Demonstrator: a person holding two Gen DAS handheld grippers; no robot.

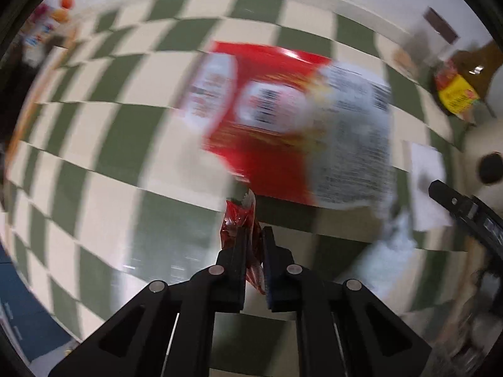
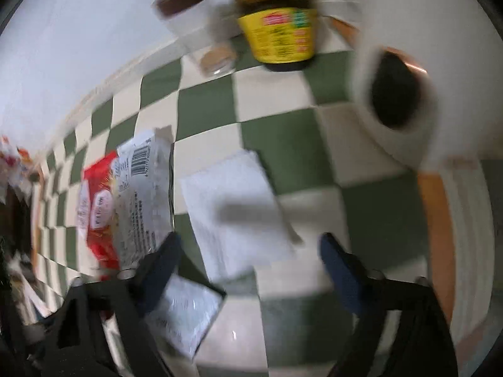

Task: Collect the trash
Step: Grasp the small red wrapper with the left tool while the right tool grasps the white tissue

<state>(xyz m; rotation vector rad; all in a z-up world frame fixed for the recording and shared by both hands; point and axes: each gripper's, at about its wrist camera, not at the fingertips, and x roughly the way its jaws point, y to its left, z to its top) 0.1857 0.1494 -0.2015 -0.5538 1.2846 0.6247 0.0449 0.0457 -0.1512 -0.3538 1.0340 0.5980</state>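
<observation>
Red sachet [image 1: 240, 220] clamped in the left gripper [image 1: 253, 235]
Right gripper [image 2: 248, 245] fingers apart over a white napkin [image 2: 232, 207]; big wrapper [image 2: 125, 194] at nine o'clock.

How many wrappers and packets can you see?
3. A small red sachet pinched in the left claw, a big red-and-white wrapper on the checkered cloth, a silvery packet below it. Blur may hide others.
</observation>
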